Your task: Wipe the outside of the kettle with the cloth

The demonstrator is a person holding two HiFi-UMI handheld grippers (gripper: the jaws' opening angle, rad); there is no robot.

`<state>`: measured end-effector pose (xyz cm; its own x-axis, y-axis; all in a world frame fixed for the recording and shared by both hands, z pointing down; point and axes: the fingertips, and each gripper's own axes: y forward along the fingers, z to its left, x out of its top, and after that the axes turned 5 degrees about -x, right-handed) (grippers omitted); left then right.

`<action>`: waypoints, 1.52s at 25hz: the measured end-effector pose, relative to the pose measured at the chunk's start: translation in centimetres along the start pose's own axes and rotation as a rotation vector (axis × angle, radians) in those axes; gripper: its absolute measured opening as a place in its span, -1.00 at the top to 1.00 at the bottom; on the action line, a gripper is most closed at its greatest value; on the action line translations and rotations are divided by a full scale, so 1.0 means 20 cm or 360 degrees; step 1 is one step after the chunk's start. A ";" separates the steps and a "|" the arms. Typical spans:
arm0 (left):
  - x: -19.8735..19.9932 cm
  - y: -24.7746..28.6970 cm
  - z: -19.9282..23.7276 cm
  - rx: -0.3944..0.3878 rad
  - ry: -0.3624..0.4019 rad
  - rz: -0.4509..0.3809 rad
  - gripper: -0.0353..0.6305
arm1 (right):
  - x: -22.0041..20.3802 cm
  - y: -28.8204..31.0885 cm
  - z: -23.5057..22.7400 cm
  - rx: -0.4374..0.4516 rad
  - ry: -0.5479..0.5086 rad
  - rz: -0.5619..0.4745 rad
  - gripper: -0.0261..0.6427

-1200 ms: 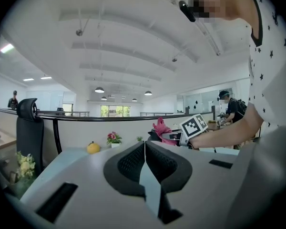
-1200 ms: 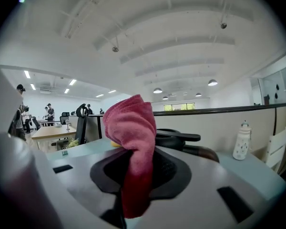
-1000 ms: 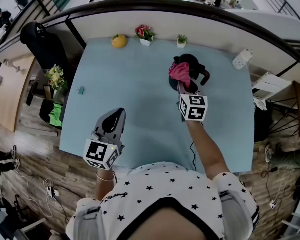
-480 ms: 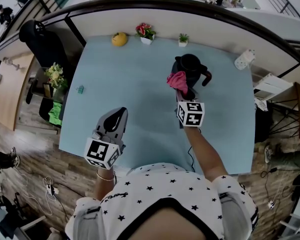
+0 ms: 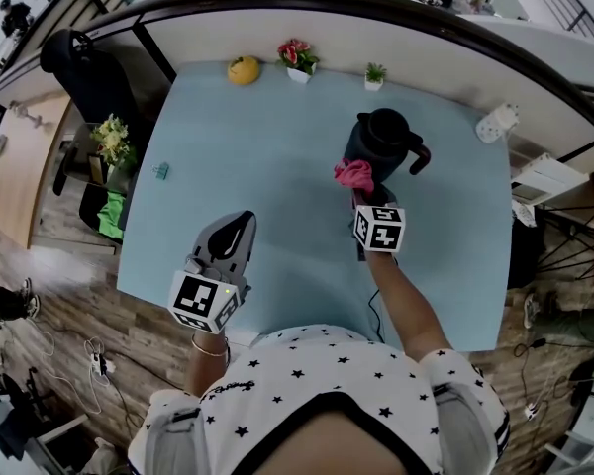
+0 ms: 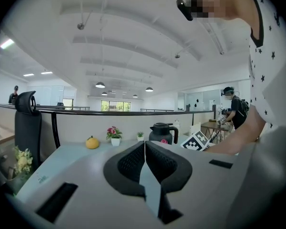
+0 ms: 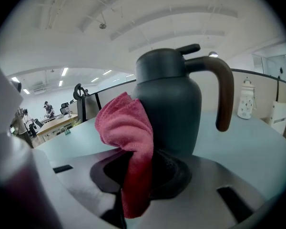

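Observation:
A dark kettle [image 5: 381,143] with a brown handle stands upright on the pale blue table [image 5: 267,166], toward the back right. My right gripper [image 5: 359,191] is shut on a pink cloth [image 5: 354,174], which presses against the kettle's near side low down. In the right gripper view the cloth [image 7: 128,142] hangs bunched between the jaws against the kettle [image 7: 169,104]. My left gripper [image 5: 230,237] hovers at the table's front left, shut and holding nothing. In the left gripper view the kettle [image 6: 161,132] shows small in the distance.
Along the table's back edge sit a yellow fruit-shaped object [image 5: 243,69], a flower pot [image 5: 299,57] and a small green plant [image 5: 375,75]. A white object [image 5: 498,123] lies at the back right corner. A small clip [image 5: 159,171] rests near the left edge. A black chair [image 5: 79,67] stands beyond.
My right gripper has drawn the cloth down the kettle's near side, from near the top to low on its body. The left gripper has stayed put.

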<state>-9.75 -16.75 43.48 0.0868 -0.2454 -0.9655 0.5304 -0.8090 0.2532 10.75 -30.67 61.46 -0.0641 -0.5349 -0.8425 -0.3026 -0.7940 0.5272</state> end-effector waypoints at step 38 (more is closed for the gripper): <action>0.01 -0.02 0.04 0.0005 0.0014 -0.0011 0.81 | 0.54 -0.08 0.28 0.0380 0.0384 -0.0325 0.66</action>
<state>-10.61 -16.77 43.27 0.0907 -0.2352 -0.9677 0.5284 -0.8123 0.2469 5.23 -33.62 50.86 0.2372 -0.4483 -0.8618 -0.5007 -0.8166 0.2870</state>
